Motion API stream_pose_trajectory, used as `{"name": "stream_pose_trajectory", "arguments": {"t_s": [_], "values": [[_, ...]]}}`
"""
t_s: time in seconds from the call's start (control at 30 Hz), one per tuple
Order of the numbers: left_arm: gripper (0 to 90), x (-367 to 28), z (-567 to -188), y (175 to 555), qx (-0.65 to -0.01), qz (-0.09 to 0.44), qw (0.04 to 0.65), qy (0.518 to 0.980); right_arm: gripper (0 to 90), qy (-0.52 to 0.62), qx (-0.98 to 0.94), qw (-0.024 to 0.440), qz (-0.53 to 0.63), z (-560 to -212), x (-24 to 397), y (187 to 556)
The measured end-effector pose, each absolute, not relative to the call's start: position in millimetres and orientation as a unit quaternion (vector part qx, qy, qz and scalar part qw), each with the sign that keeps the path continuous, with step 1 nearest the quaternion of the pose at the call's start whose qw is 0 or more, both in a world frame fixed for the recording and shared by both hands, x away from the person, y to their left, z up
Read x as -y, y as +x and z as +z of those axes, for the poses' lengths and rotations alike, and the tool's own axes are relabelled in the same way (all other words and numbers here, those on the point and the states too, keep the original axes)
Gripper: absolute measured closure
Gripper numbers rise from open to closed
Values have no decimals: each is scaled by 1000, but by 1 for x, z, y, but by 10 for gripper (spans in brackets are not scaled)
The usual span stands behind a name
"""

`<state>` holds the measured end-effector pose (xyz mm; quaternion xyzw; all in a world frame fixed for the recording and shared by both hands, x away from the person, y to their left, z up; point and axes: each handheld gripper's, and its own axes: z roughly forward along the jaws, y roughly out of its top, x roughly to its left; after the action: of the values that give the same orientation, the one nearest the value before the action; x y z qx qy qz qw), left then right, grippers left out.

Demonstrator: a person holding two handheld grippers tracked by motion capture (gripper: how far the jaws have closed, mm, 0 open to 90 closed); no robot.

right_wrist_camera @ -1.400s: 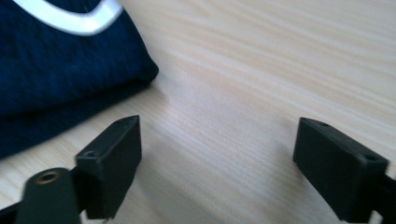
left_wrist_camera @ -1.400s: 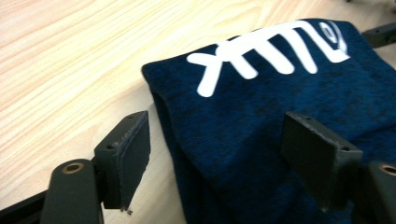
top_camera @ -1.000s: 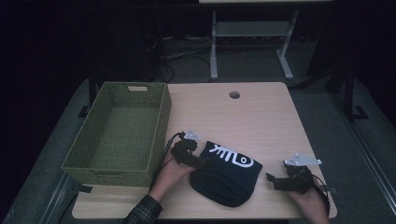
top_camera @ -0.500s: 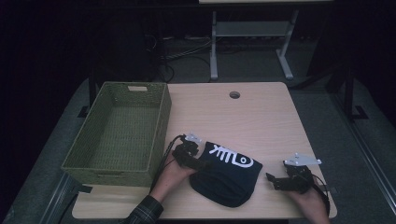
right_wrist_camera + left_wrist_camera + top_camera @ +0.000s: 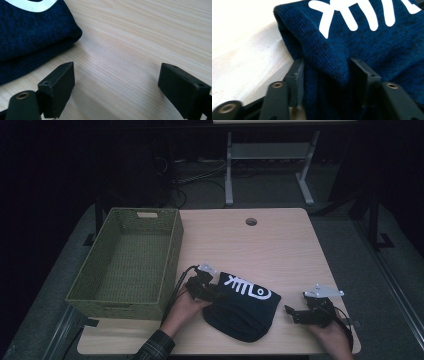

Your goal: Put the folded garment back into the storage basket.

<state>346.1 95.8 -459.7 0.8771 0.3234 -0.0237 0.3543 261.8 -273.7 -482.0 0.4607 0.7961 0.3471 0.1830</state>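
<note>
At the table's near edge our left gripper [image 5: 325, 75] had just been closing on the folded navy sweater [image 5: 245, 312] — cloth bunched between its pads, so lifting looked next; our right gripper [image 5: 116, 82] gaped empty beside it, the wicker basket [image 5: 100, 292] beyond.

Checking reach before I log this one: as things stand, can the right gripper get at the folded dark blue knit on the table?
Probably yes. The right gripper rests open on the table, jaws facing the knit's near edge, with bare wood between them. The left gripper has just been closing on the far-side fold.
</note>
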Motion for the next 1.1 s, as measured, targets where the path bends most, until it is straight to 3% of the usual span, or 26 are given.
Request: {"name": "stream_pose_trajectory", "arguments": {"t_s": [0.33,0.5,1.1], "values": [[653,-95,-460,349,-323,-61,352,876,137,460,-797,183,347,-482,274,262],[702,-92,-457,346,-315,-47,345,883,137,459,-797,182,348,-482,273,262],[743,-87,-431,339,-303,-27,340,890,137,458,-797,183,348,-482,274,262]]}}
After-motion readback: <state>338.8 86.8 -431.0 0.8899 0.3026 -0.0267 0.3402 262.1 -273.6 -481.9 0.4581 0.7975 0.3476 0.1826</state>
